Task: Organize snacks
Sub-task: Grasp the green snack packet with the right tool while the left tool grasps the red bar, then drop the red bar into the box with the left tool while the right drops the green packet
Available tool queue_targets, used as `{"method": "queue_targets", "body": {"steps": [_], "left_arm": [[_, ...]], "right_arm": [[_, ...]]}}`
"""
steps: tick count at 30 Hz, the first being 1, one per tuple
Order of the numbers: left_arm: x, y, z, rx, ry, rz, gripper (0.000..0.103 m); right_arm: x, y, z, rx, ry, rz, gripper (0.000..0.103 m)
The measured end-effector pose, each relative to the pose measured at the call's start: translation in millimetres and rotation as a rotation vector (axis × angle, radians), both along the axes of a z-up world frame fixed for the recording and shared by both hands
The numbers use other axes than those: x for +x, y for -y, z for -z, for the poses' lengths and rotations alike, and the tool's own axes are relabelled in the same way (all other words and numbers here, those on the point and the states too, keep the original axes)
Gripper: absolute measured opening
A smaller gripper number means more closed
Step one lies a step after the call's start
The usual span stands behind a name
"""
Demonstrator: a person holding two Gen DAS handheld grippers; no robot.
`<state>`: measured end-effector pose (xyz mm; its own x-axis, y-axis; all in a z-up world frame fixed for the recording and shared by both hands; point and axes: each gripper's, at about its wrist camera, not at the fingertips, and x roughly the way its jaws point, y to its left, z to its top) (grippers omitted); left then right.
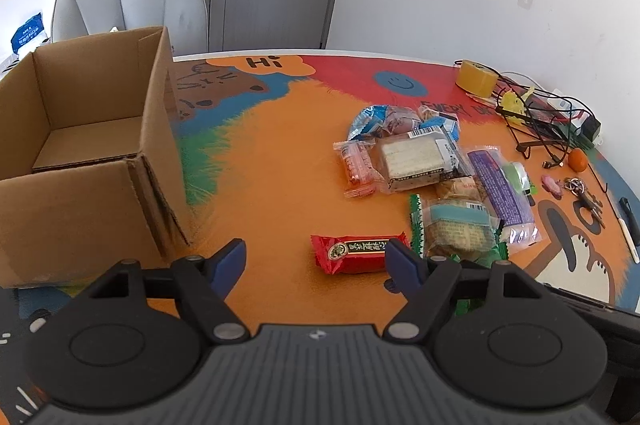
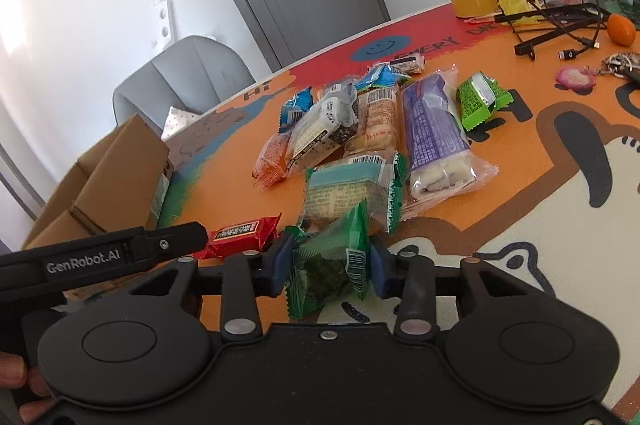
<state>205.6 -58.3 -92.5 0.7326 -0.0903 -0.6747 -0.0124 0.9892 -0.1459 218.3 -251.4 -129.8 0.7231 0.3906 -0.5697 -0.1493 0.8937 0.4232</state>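
Right tool: the right tool (image 2: 330, 267) is clamped on a dark green crinkled plastic snack packet (image 2: 330, 261), one blue pad (image 2: 378, 265) pressed against each side; the packet stands on edge between them, and whether it is touching the tabletop or raised off it cannot be told.
Left tool: the left tool (image 1: 316, 259) hangs with its blue-tipped fingers (image 1: 234, 257) spread wide and nothing between them, above the colourful cartoon-printed tabletop (image 1: 272, 153).
Red snack: a red foil-wrapped bar with a gold label (image 1: 354, 253) lies flat just ahead of the left tool's right finger; in the right wrist view it (image 2: 240, 235) sits ahead and left of the held packet.
Snack pile: further ahead of both tools lies a loose heap, including a long purple-wrapped roll in clear plastic (image 2: 434, 129), a teal-and-green cake packet (image 2: 352, 191), a bright green small packet (image 2: 480, 99), a clear-wrapped white sandwich cracker pack (image 1: 416, 155) and a small orange-filled clear packet (image 1: 356, 165).
Box: an open brown cardboard box (image 1: 92, 153) stands ahead and left of the left tool; no snacks show on the visible part of its floor.
Beyond the pile: a roll of yellow-brown tape (image 1: 476, 77), tangled black cables (image 1: 544, 121) and a small orange fruit (image 1: 578, 160).
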Motion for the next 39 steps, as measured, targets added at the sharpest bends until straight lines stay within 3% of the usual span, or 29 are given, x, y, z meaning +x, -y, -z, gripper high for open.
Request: {"method": "queue_targets", "body": {"steps": [12, 18, 21, 23, 24, 26, 39], "left_arm": [[25, 34, 13, 0.014, -0.012, 0.046, 0.076], [29, 45, 26, 0.065, -0.024, 0.058, 0.076], [25, 50, 29, 0.109, 0.004, 0.071, 0.067], [22, 48, 28, 0.105, 0.013, 0.074, 0.061], [20, 47, 28, 0.1, 0.017, 0.082, 0.053], [17, 47, 24, 0.114, 0.026, 0.09, 0.049], [-16, 28, -6, 0.066, 0.083, 0.048, 0.046]], "right_arm": [[-5, 39, 2, 0.023, 0.004, 0.088, 0.039], [-9, 48, 3, 0.017, 0.003, 0.122, 0.039], [-9, 45, 3, 0.006, 0.011, 0.126, 0.039], [-8, 42, 2, 0.004, 0.015, 0.129, 0.039], [-9, 42, 2, 0.012, 0.015, 0.132, 0.039], [-11, 39, 2, 0.023, 0.022, 0.137, 0.039], [-29, 24, -18, 0.009, 0.089, 0.111, 0.039]]}}
